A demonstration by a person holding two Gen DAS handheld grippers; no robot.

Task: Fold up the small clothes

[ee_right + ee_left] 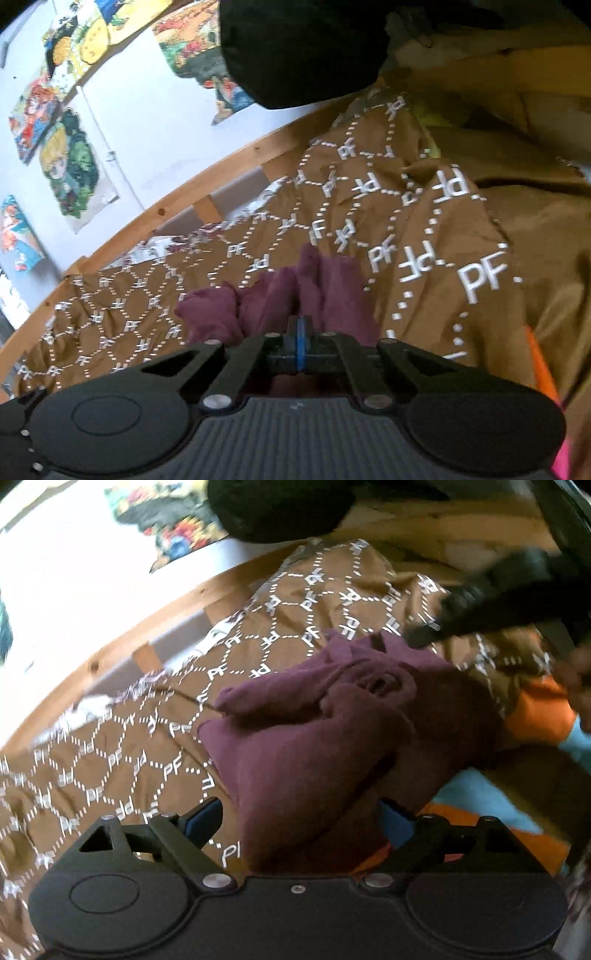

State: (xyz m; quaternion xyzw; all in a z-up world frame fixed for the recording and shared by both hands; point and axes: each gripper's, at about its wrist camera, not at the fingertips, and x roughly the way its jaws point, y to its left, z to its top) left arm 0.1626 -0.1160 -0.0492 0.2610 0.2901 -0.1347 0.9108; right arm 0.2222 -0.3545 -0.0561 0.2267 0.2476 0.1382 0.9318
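Maroon garment (317, 716) lies bunched on the brown bedspread (110, 760), running forward from both grippers. Right gripper (301, 332) fingers pinched together on its near edge; left gripper (299, 819) fingers apart, straddling cloth.

The maroon garment (332, 731) covers the gap between the left gripper (301, 823) fingers, so its lower edge is hidden behind the housing. At upper right of the left view, a black blurred shape (498, 602) smears across the brown patterned bedspread (110, 768). An orange cloth (539, 712) is half covered at right. Wall pictures (70, 166) run off the right view's left edge.
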